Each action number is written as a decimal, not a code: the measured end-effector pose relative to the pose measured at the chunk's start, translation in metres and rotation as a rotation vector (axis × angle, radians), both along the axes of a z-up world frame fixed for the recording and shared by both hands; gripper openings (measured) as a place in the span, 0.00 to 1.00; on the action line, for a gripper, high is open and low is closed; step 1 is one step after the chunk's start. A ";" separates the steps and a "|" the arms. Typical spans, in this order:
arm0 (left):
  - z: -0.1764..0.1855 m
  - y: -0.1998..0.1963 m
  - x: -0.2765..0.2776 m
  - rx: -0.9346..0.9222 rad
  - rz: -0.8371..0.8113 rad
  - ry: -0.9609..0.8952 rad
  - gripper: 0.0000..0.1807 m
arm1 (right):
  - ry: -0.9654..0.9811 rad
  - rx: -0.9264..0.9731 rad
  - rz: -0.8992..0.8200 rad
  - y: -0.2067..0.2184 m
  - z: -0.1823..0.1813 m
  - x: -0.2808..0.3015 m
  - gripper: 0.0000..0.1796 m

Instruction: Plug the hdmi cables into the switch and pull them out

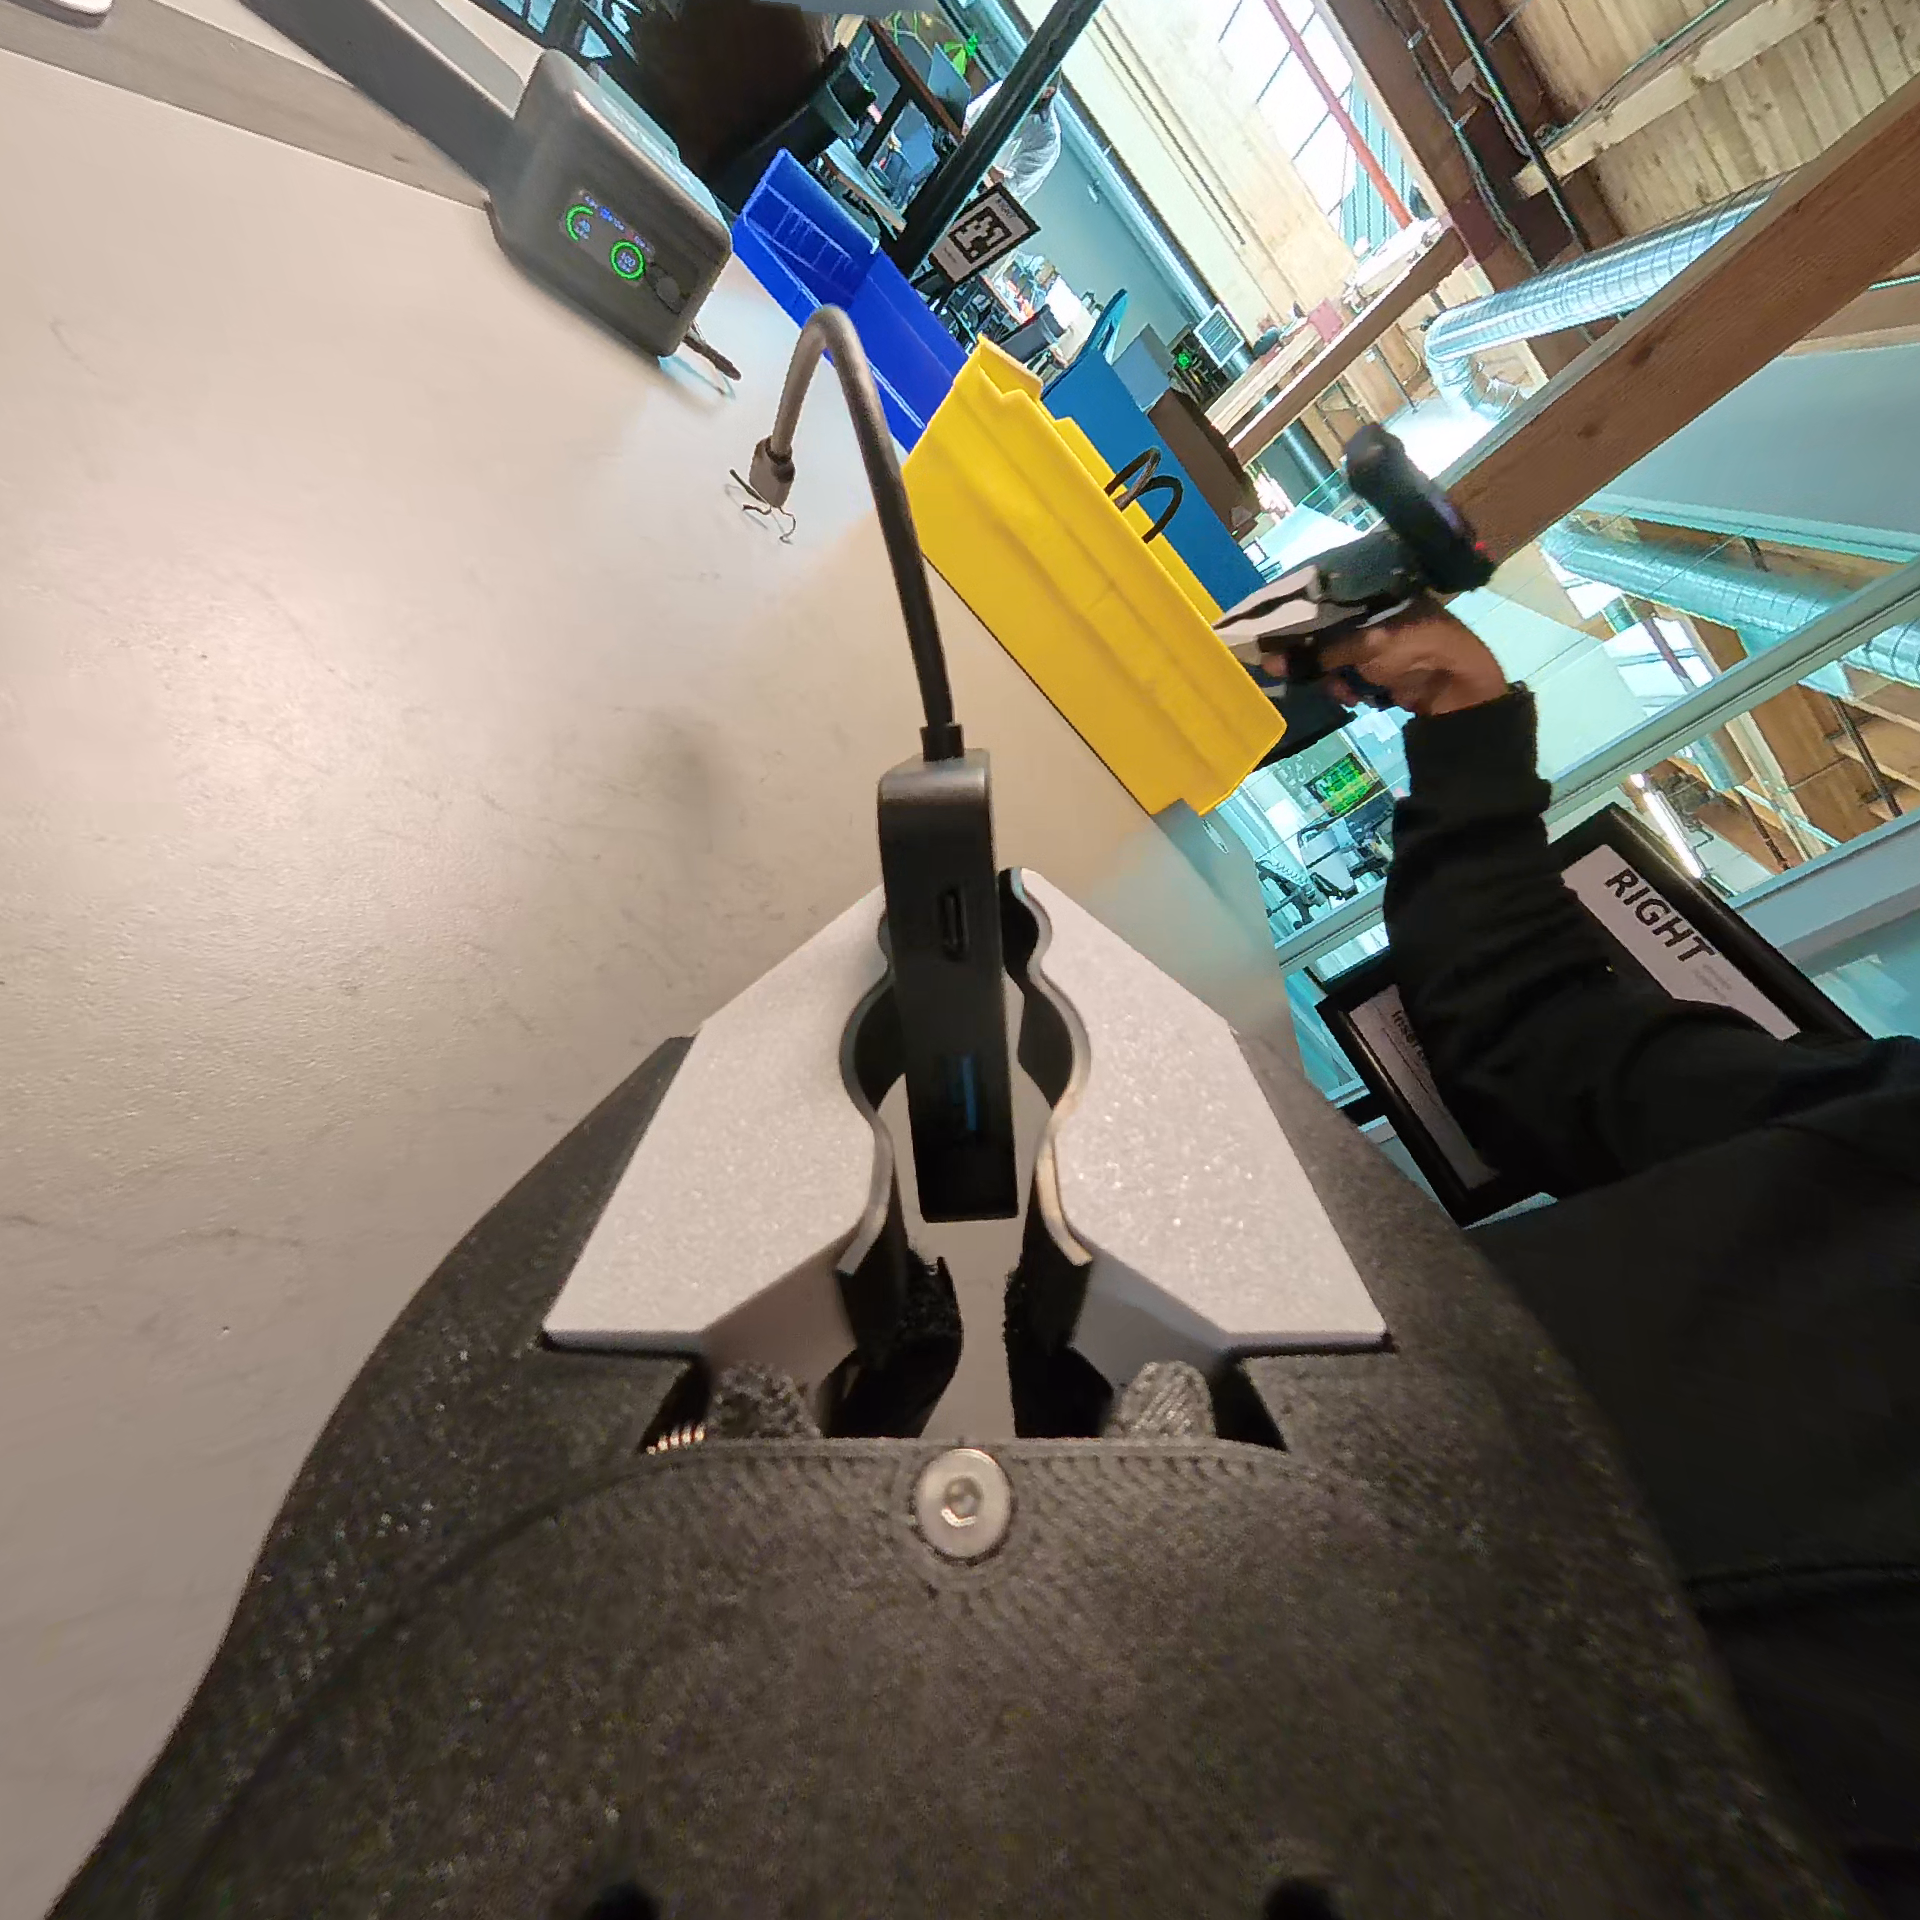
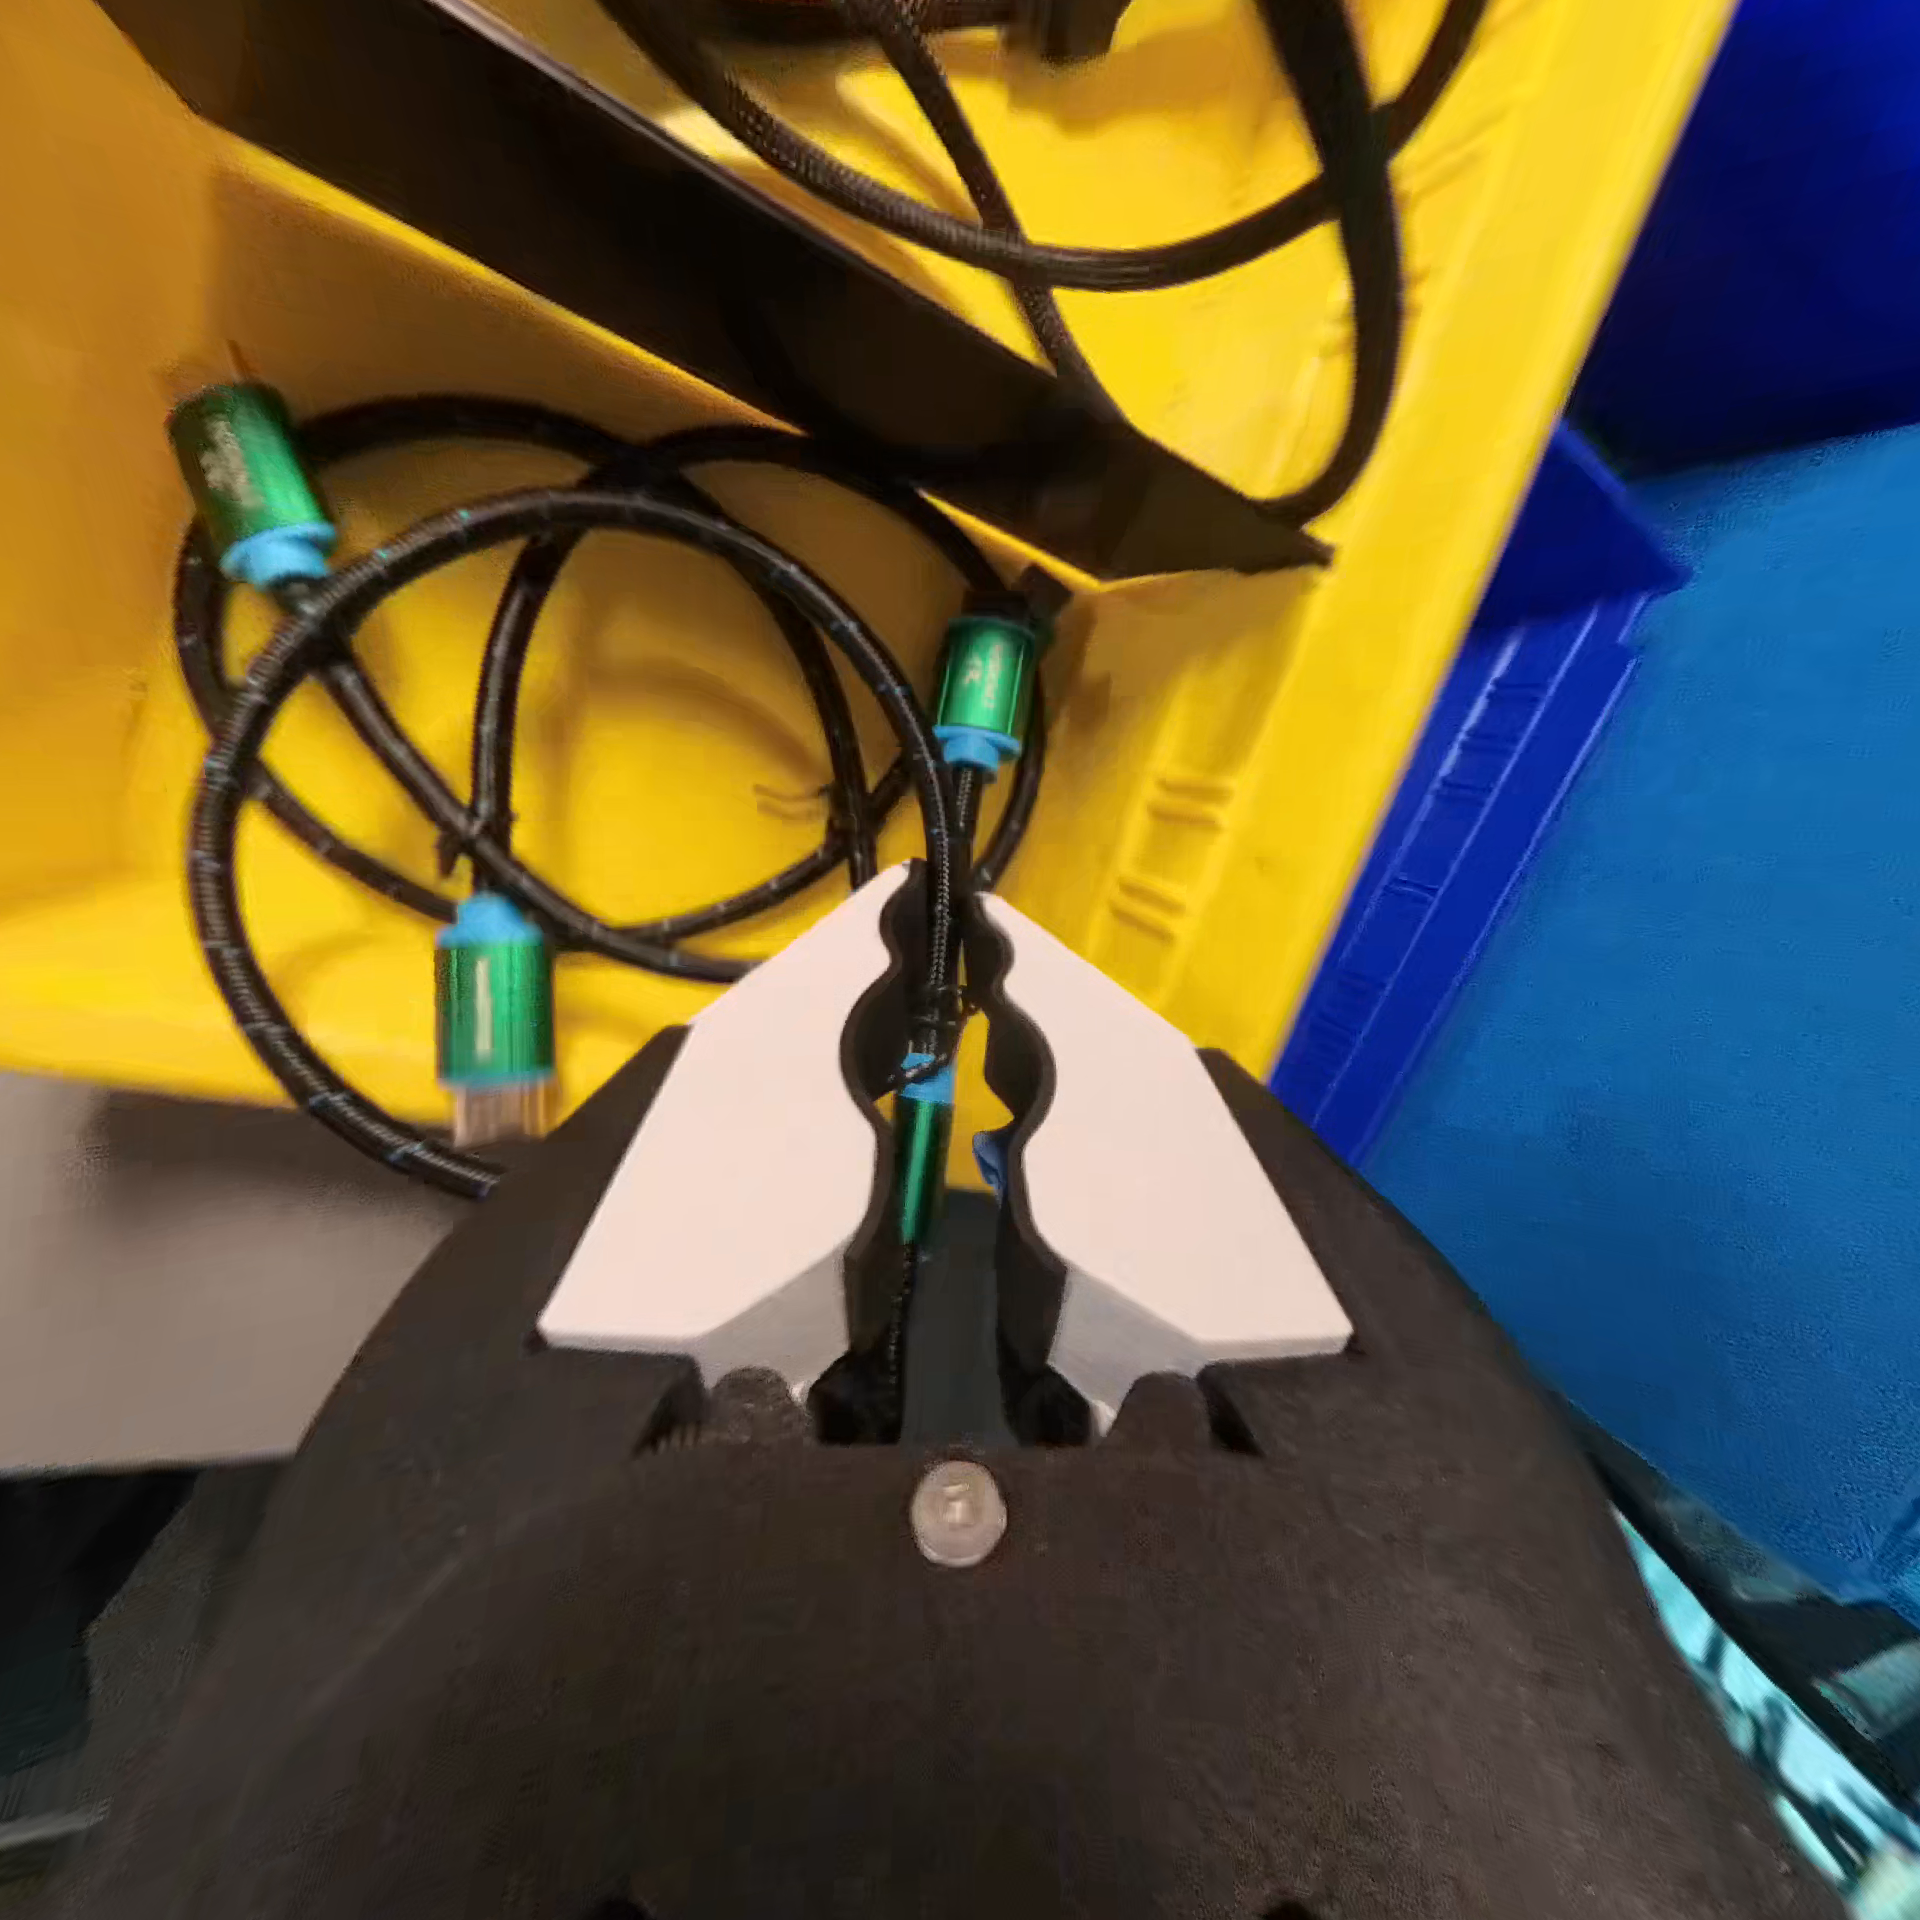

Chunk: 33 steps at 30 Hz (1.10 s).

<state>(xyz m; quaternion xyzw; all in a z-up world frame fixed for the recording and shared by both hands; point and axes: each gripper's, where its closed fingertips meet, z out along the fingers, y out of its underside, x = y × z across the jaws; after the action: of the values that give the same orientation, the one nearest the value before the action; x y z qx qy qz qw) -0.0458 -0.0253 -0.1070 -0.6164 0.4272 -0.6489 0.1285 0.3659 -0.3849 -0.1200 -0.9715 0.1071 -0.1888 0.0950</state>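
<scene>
My left gripper (image 1: 951, 914) is shut on a slim black switch (image 1: 948, 977), held edge-up above the pale table (image 1: 312, 727), ports facing me. The switch's black lead (image 1: 894, 499) arcs up and ends in a loose plug (image 1: 771, 462). My right gripper (image 2: 940, 894) is shut on a braided black hdmi cable (image 2: 948, 914) just behind its green plug (image 2: 920, 1174), over the yellow bin (image 2: 644, 727). Other green-plugged hdmi cables (image 2: 488, 1029) lie coiled in that bin. The right gripper (image 1: 1288, 623), in a person's hand, also shows in the left wrist view beside the yellow bin (image 1: 1081, 592).
A dark power station (image 1: 613, 229) with lit green rings stands at the table's far side. Blue bins (image 1: 831, 270) stand beyond the yellow one; a blue bin (image 2: 1662, 935) is right of it. A black divider (image 2: 727, 312) crosses the yellow bin. A framed sign (image 1: 1662, 935) stands at right. Tip to tip, the grippers are about 55 centimeters apart. From my left tips it is roughly 35 centimeters to the dark power station (image 1: 613, 229); from my right, 45 centimeters.
</scene>
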 end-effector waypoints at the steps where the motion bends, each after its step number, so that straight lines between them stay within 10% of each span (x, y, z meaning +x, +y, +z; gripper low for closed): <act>1: 0.000 0.000 0.000 -0.001 -0.001 0.000 0.08 | -0.013 -0.023 0.003 0.006 -0.010 0.001 0.07; 13: -0.004 -0.020 0.000 0.055 -0.101 0.025 0.07 | -0.341 0.174 0.160 0.029 0.075 -0.019 0.20; 24: -0.014 -0.063 -0.011 0.141 -0.319 0.069 0.07 | -0.122 0.592 1.167 0.240 0.057 -0.327 0.25; 33: -0.019 -0.083 -0.018 0.193 -0.421 0.084 0.07 | -0.141 0.551 1.418 0.298 0.029 -0.408 0.32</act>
<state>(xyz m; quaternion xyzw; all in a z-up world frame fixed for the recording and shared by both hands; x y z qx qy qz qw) -0.0641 -0.1083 -0.1262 -0.5251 0.6114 -0.5912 0.0306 -0.0426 -0.0873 -0.0911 -0.7347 -0.5053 -0.1107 0.4389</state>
